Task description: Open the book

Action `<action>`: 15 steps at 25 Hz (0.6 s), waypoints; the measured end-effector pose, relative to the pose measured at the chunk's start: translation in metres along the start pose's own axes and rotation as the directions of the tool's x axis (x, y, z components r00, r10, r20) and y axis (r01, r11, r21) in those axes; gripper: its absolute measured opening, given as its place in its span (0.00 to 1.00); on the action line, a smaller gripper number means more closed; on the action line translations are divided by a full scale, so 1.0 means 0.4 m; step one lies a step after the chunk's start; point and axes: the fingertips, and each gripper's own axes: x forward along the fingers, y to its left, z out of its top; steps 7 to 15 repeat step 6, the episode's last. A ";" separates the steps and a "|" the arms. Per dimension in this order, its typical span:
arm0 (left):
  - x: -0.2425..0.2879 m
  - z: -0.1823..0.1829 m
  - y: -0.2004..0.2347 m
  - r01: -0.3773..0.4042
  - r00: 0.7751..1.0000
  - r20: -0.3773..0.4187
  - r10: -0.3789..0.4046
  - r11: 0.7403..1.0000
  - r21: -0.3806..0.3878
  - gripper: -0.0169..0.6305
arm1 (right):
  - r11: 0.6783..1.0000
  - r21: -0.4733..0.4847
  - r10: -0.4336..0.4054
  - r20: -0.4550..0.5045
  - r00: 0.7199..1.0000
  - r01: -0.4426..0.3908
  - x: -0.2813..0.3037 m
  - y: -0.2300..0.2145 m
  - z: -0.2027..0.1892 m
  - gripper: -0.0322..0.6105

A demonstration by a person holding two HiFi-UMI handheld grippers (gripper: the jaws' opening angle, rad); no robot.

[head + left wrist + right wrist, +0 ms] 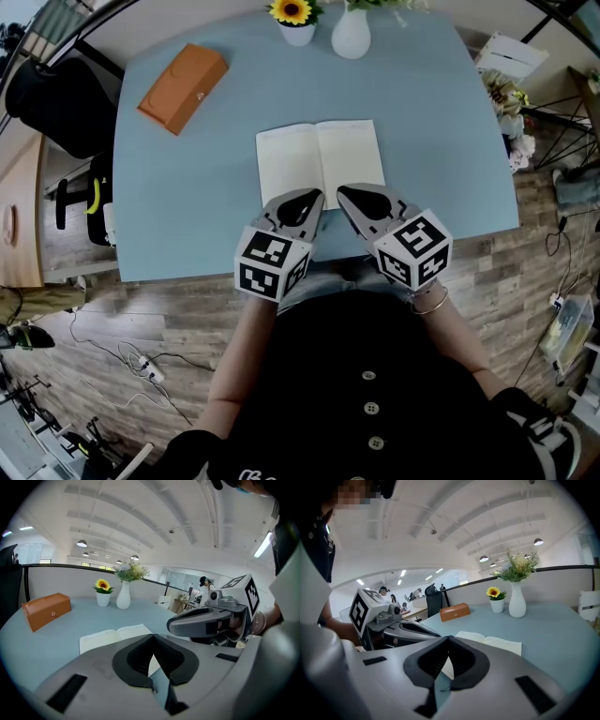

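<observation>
A round-cornered, pale blue table (187,206) is seen from above, with a wood-plank floor (141,319) around it. A cream-paged open book (320,161) lies flat at the middle of the table, close to the near edge. Both pages face up and its spine runs away from the viewer.

A person in a dark buttoned top (370,394) sits at that near edge with a grey two-jaw tool in each hand. The left gripper (317,197) and the right gripper (343,193) sit side by side, close together. Their tips point at the book's near edge and overlap it in the head view. Whether either tip touches the paper cannot be told.

In the left gripper view, the left gripper (153,634) has its black-padded fingers brought together, tips meeting, with nothing between them. The book (112,637) lies just beyond them, and the right gripper (206,620) shows alongside.

In the right gripper view, the right gripper (448,637) also has its fingers together at the tips, holding nothing. The book (497,643) is just ahead, and the left gripper (403,630) is beside it.

Towards the far left of the table, well apart from the book, rests an orange-brown rectangular box (183,87). At the far edge, a small white pot holding a yellow sunflower (296,23) stands just beside a white bulbous vase (351,33) of flowers.
</observation>
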 end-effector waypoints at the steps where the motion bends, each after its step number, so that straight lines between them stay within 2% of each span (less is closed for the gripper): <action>1: 0.002 0.000 0.001 0.000 1.000 -0.001 0.000 1.000 0.000 0.04 | 1.000 0.001 0.000 0.001 1.000 0.000 0.001 -0.001 0.000 0.05; 15: 0.013 0.000 0.002 0.005 1.000 -0.005 -0.005 1.000 0.000 0.04 | 1.000 0.003 0.001 0.001 1.000 -0.001 0.003 -0.007 0.000 0.05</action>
